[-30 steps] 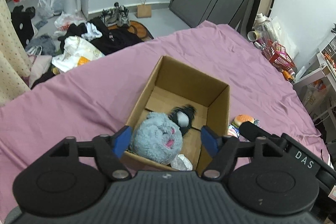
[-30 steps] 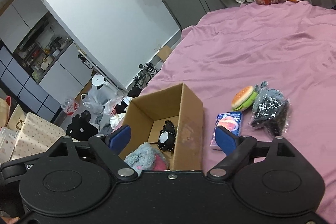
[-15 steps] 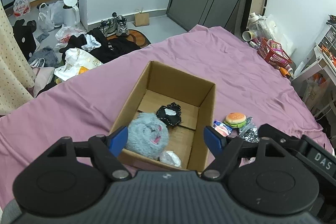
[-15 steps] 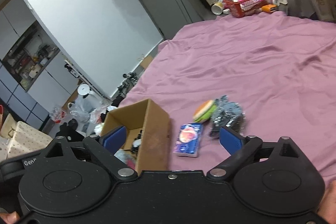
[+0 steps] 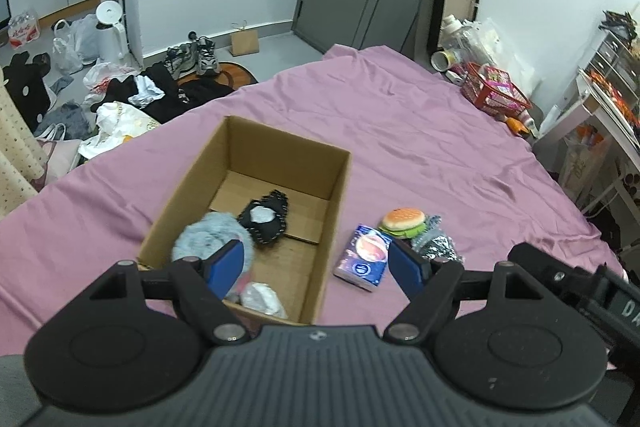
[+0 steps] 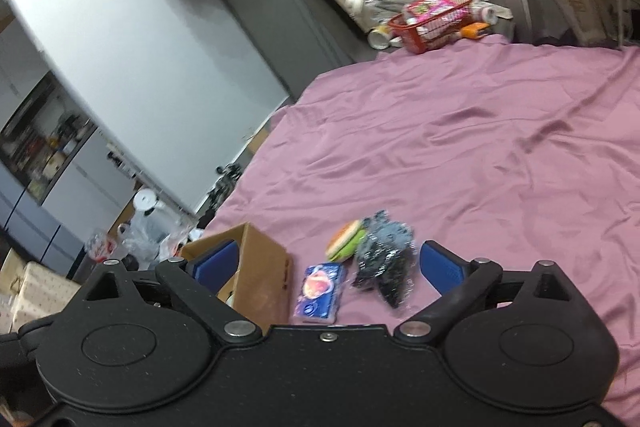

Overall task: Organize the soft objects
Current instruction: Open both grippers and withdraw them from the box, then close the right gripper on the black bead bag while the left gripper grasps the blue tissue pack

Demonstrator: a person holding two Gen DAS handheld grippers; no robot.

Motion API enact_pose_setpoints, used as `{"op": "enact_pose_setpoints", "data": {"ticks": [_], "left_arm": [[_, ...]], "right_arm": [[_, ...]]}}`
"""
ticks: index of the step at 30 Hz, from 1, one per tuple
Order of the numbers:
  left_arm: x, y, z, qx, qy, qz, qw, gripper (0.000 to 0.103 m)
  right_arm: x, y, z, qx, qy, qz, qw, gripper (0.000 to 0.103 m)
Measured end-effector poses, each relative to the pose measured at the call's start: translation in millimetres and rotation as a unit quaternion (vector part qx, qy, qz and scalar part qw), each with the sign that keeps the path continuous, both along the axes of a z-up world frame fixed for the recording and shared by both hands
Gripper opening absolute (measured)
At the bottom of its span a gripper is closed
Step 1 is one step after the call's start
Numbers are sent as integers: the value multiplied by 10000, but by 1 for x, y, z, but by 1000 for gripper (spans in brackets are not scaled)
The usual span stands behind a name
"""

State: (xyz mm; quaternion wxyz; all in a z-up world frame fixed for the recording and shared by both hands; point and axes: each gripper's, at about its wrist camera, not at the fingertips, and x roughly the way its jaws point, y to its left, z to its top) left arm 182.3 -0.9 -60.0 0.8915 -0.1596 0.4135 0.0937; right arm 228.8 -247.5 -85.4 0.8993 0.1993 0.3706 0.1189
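Observation:
An open cardboard box (image 5: 340,187) sits on the pink bed. Inside lie a grey fluffy plush (image 5: 208,239), a black soft item with a white patch (image 5: 264,219) and a clear wrapped item (image 5: 260,299). Right of the box lie a blue tissue pack (image 5: 364,257), a burger toy (image 5: 402,221) and a dark shiny bag (image 5: 436,247). My left gripper (image 5: 318,263) is open and empty above the box's near right corner. My right gripper (image 6: 328,267) is open and empty above the tissue pack (image 6: 320,291), burger toy (image 6: 346,245) and dark bag (image 6: 384,263); the box (image 6: 260,275) is at its left.
A red basket (image 5: 494,93) and bottles stand beyond the bed's far right corner. Clothes, bags and shoes (image 5: 192,57) litter the floor at the left. The pink sheet (image 6: 480,147) spreads wide to the right of the items.
Both grippers have pulled back and swung right. The left one now sees the tissue pack, burger and bag beside the box. The right one now centres on those items, the box at its left.

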Motion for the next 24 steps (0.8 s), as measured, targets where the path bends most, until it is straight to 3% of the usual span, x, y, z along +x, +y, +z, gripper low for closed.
{"op": "enact_pose_setpoints", "data": {"ticks": [9, 14, 24], "left_arm": [[16, -23, -5, 7, -36, -32, 10000, 78], [26, -36, -14, -51, 6, -168, 9998, 78], [47, -64, -42, -6, 82, -574, 9983, 75]], "right_arm": [[10, -24, -21, 305, 262, -576, 9975, 98], [19, -27, -32, 541, 438, -657, 9954, 97], [37, -24, -53, 520, 660, -768, 9935, 94]]}}
